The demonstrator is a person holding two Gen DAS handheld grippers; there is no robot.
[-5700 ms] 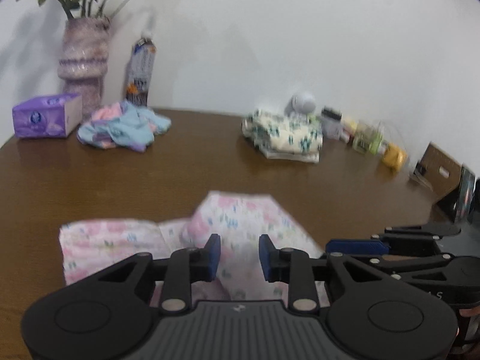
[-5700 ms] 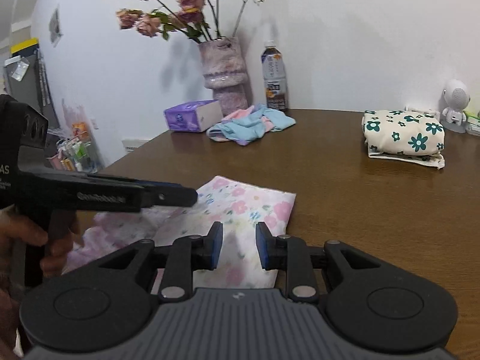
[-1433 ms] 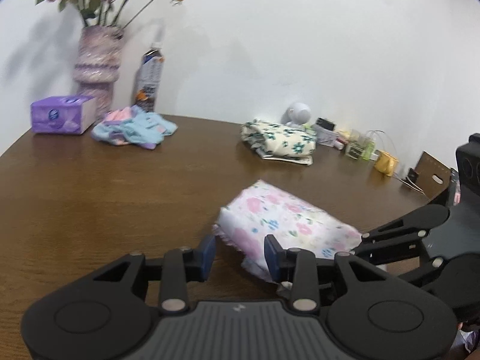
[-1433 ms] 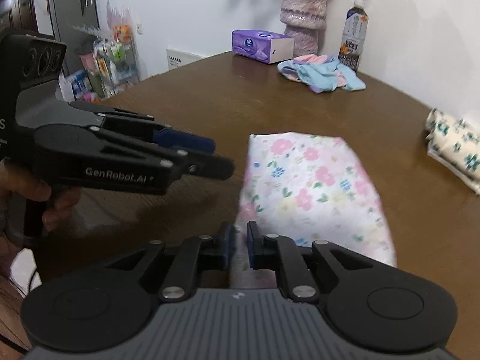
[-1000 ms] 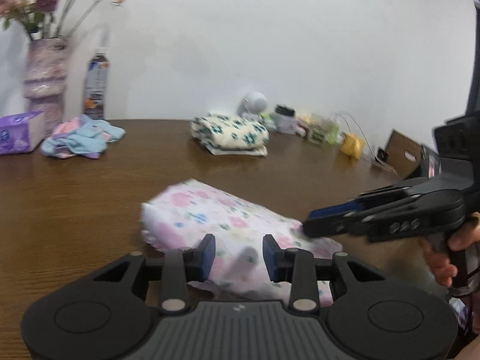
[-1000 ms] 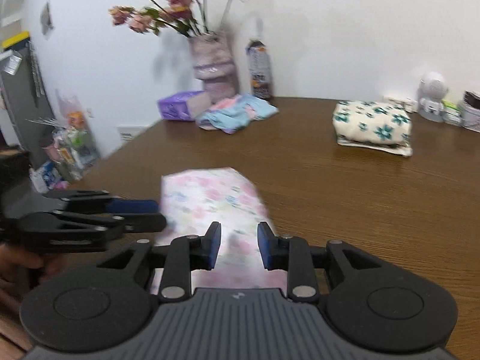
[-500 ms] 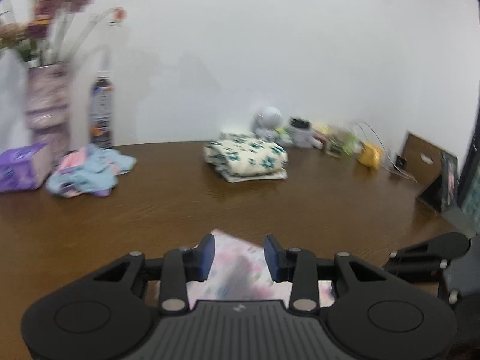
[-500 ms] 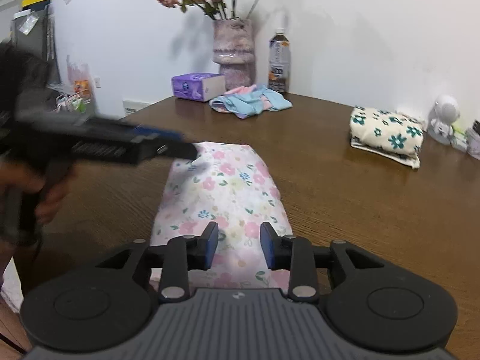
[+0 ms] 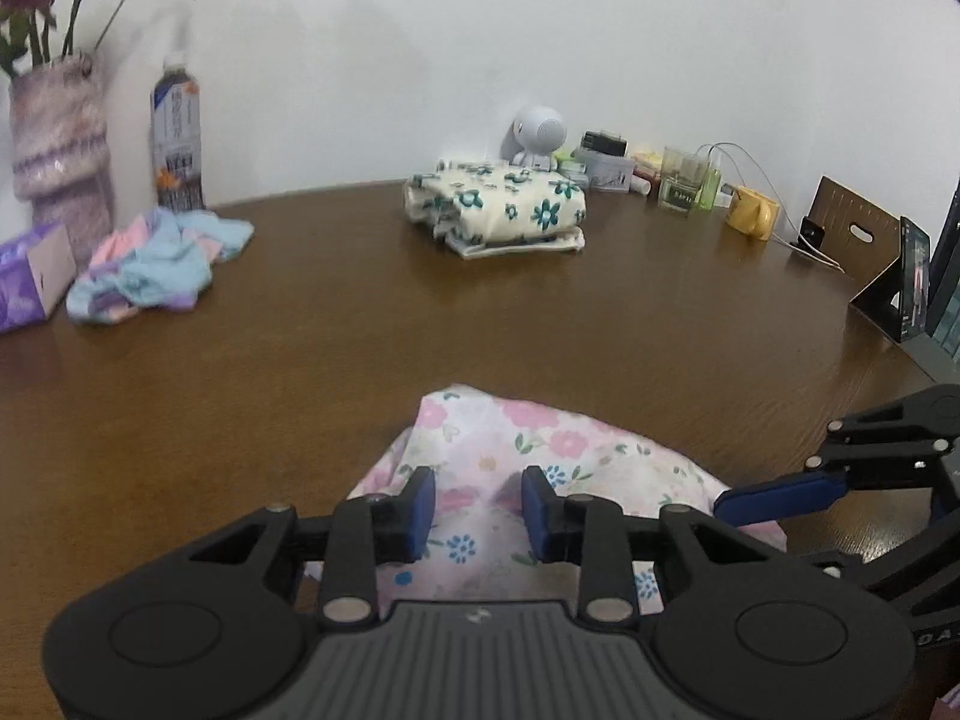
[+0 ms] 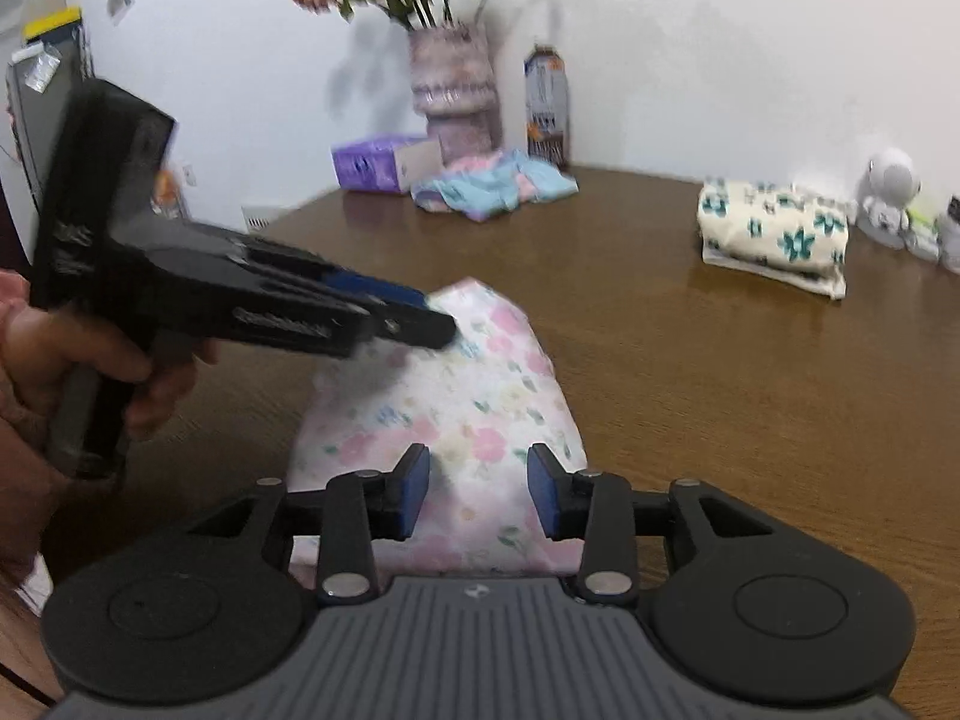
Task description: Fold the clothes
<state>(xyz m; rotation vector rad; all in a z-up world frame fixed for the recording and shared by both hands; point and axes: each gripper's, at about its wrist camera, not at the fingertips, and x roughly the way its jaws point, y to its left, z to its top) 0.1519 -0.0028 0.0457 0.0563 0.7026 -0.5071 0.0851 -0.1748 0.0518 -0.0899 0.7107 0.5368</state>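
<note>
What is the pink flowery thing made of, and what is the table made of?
The pink flowery cloth looks like thin, soft woven fabric: matte, printed, folded and creased. The table looks like brown wood or wood veneer: grain lines show, with a slight sheen.

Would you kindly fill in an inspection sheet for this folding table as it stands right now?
Surface: brown wooden table, round-edged.
Job's things: pink floral cloth folded near the front; cream floral stack folded at the back; blue and pink heap unfolded.
Clutter: vase, bottle, purple tissue box, white figurine, small jars, yellow cup.
Grippers: left gripper jaws apart over the cloth; right gripper jaws apart over it.
Cables: thin white cable behind the jars.
Surroundings: white wall; cardboard piece at right.
</note>
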